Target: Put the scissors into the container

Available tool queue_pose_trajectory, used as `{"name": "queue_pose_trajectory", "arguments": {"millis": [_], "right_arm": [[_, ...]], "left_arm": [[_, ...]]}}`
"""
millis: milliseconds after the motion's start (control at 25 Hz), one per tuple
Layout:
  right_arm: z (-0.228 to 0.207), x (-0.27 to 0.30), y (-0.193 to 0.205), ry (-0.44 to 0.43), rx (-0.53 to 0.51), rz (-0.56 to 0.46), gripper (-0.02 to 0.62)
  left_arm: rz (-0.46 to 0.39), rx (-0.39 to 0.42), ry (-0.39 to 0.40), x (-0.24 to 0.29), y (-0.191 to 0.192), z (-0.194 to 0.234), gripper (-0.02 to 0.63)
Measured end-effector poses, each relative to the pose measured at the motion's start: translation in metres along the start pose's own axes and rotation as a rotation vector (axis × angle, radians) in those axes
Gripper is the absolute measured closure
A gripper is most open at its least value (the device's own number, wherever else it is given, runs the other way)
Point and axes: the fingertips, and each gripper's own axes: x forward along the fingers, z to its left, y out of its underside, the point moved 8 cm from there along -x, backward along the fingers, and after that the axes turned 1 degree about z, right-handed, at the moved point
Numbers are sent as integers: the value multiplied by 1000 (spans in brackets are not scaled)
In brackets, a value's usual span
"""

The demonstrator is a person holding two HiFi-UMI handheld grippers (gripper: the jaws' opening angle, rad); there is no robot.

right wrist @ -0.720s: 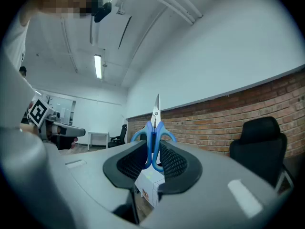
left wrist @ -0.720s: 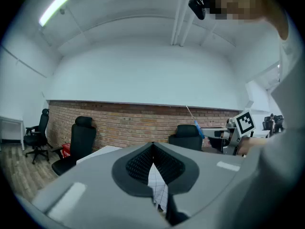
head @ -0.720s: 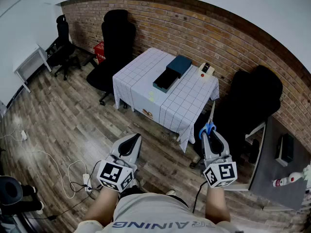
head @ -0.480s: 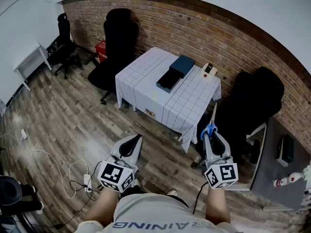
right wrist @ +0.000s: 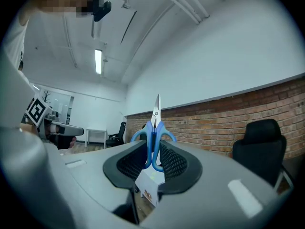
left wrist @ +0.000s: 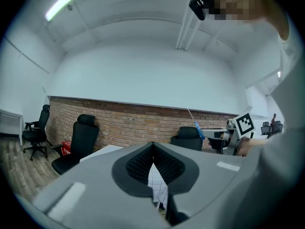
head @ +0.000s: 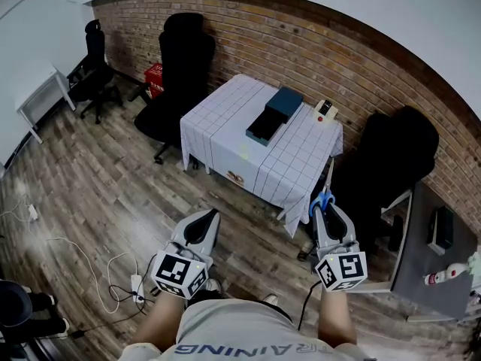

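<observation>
My right gripper (head: 325, 206) (right wrist: 152, 162) is shut on the blue-handled scissors (head: 325, 194) (right wrist: 153, 138), gripping the handles with the steel blades pointing forward and up. My left gripper (head: 207, 218) (left wrist: 152, 163) is shut with nothing between its pads. The dark teal container (head: 273, 114) lies on the table with the white checked cloth (head: 225, 138), some way ahead of both grippers. In the left gripper view the scissors (left wrist: 196, 124) show at the right, held out by the other gripper.
A small white device (head: 325, 111) sits at the table's far right corner. Black office chairs stand left (head: 180, 74) and right (head: 391, 156) of the table against the brick wall. A grey desk (head: 428, 262) is at the right. Cables (head: 98, 269) lie on the wooden floor.
The view has shifted slightly, so the table sits a little more to the right in the head view. Both grippers hold their pose, the scissors still gripped.
</observation>
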Motion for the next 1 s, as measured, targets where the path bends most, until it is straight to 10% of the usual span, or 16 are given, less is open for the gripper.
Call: {"name": "queue_pose_trajectory", "arguments": {"millis": [1000], "right_arm": [[61,133,-2,-17,-13,34,495]], "left_arm": [[34,-79,-24,18,12,143,604]]}}
